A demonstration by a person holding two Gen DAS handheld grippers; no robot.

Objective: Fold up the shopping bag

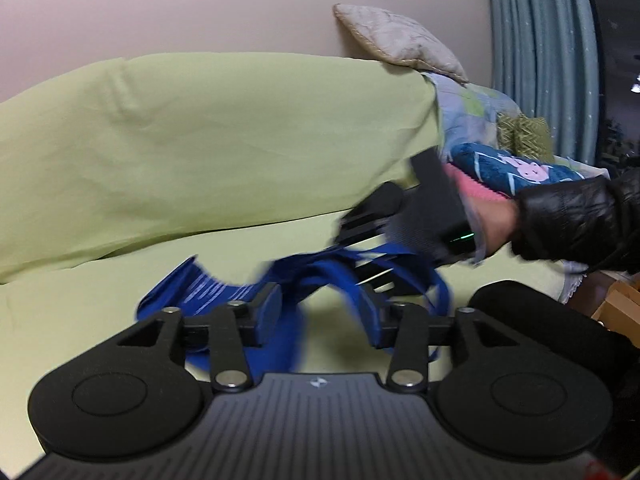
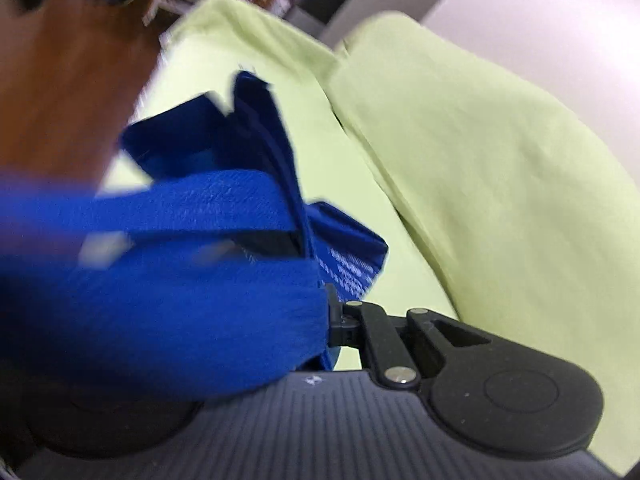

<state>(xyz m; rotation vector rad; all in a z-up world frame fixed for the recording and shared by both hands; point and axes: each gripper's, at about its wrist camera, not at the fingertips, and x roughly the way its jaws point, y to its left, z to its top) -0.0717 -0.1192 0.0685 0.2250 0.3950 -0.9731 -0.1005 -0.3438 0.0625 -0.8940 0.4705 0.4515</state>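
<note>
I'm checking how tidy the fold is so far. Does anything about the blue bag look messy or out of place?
Yes. The blue shopping bag lies bunched and twisted on the green sofa cover, not flat. Its straps loop loosely around the left hand-held gripper, whose jaws stand open.

Black ribbed tongs [image 1: 324, 316], silver screws; glossy black sleeve [image 1: 576, 216], possibly leather

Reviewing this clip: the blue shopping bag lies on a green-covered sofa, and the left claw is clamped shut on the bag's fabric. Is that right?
Not quite. The left claw is open, not clamped: the left wrist view shows its fingers standing apart, with blue shopping bag fabric lying loose between them. The rest holds: the bag is blue and sits on the green-covered sofa.
</note>
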